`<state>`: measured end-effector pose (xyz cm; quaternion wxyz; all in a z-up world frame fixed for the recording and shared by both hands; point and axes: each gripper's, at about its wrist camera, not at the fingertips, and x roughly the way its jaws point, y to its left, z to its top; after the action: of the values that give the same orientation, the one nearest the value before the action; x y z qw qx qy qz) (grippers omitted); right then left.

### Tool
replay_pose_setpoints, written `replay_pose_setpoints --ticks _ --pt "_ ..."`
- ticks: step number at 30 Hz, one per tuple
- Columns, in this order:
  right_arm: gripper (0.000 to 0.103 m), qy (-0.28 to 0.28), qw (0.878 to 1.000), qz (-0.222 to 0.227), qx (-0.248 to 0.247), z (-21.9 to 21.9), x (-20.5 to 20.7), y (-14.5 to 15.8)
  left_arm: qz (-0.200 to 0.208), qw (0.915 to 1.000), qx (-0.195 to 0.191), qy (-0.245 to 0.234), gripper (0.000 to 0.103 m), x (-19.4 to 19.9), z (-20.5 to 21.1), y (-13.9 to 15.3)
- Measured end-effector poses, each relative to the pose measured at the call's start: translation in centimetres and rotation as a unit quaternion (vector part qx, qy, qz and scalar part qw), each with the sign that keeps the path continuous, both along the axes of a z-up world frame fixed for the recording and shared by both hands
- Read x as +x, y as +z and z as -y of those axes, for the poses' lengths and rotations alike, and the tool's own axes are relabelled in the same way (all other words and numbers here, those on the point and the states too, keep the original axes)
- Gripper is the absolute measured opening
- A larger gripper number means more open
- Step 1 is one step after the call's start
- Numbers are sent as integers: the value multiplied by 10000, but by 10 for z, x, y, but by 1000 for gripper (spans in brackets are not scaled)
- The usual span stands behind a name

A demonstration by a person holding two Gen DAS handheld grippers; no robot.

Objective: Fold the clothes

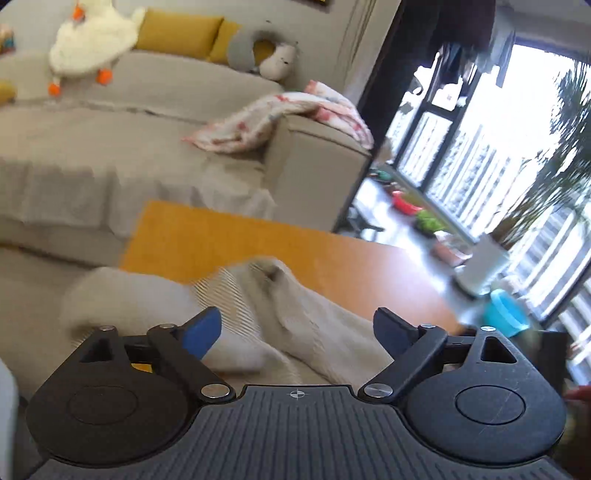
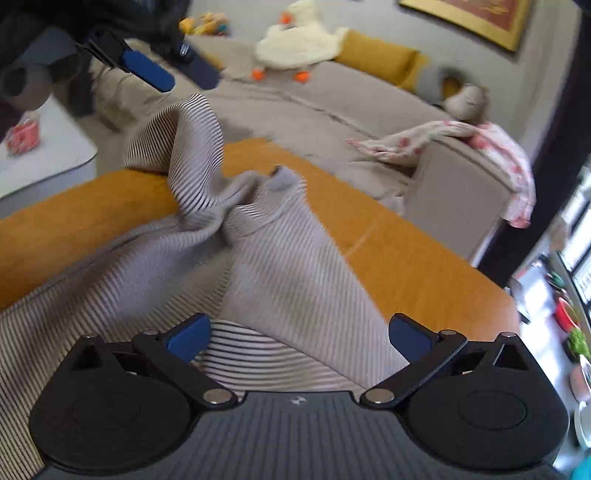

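On the orange surface: your striped garment [image 2: 258, 258] lies crumpled, bunched into twisted folds near the middle, with one part draped over the near edge under your right claw.
Garment detail: a ribbed collar or cuff opening [image 2: 282, 181] stands up at the top of the bunch; another flap rises toward the surface's far left edge.
Surface: the orange top [image 2: 406, 258] shows bare along the far edge and toward the right corner.
Left claw: your left claw [image 1: 297, 328] is spread wide with nothing between its blue fingertips [image 1: 205, 328]; the garment [image 1: 288, 314] lies below and ahead of it, blurred. From the right wrist view the same claw [image 2: 175, 75] hangs in the air above the raised flap, apart from the cloth.
Right claw: your right claw [image 2: 299, 334] is also released, its blue fingertips [image 2: 190, 336] splayed over the cloth at the near edge; whether they touch the fabric cannot be told.
Beyond the far edge: a grey sofa [image 1: 147, 129] carries a white plush duck [image 1: 92, 37], mustard cushions [image 1: 181, 31] and a pink patterned blanket [image 1: 288, 118] over its arm.
Near the right corner: a blue container [image 1: 506, 310], blurred.
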<state>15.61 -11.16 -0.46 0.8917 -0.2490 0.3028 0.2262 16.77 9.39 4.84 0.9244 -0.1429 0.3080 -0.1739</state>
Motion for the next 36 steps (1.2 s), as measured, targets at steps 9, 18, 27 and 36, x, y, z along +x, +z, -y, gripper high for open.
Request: replay_pose_setpoints --ticks 9,18,27,36 --pt "103 579 9785 988 -1718 0 30 2 230 9988 4 -421 97 -7 57 -62" --pt "97 -1185 8948 2461 -3533 87 151 -4 127 9966 490 -646 97 2 79 -86" --pt "94 -1209 9905 127 647 122 79 52 -31 9958 321 -855 99 25 72 -88" --pt "103 -54 9496 1413 -2797 75 49 -20 -13 9884 744 -1323 100 22 75 -88"
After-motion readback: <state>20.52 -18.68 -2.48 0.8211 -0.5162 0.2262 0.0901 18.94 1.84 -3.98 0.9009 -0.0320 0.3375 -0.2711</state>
